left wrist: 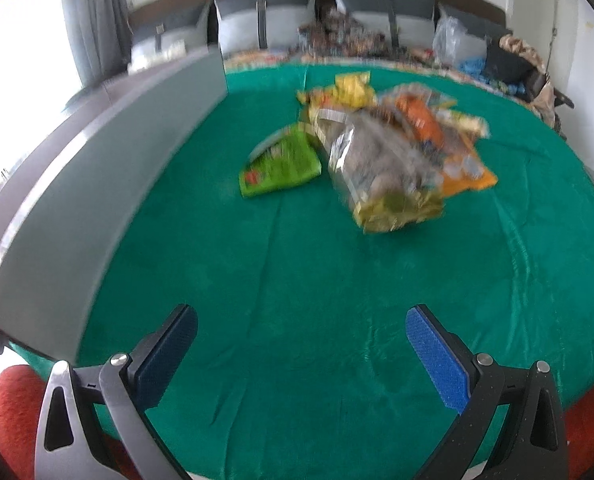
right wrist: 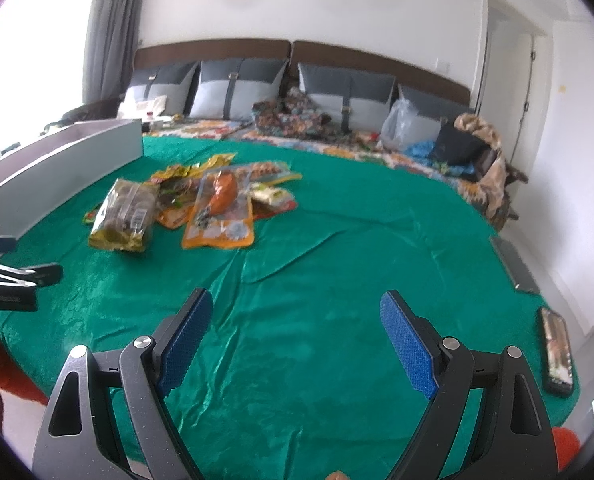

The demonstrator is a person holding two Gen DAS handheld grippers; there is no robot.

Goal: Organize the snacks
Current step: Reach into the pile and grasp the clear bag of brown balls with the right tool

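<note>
Covering the bed, green cloth (right wrist: 337, 280) holds snack packets (right wrist: 201, 200); both claws gape empty.

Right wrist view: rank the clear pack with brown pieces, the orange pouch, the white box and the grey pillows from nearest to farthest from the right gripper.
From the right gripper, its fingers apart:
1. Orange pouch, ahead, slightly left; the clear pack with brown pieces, further left, is too close to call against it.
2. White box, far left on the green cloth.
3. Grey pillows, at the headboard.
</note>
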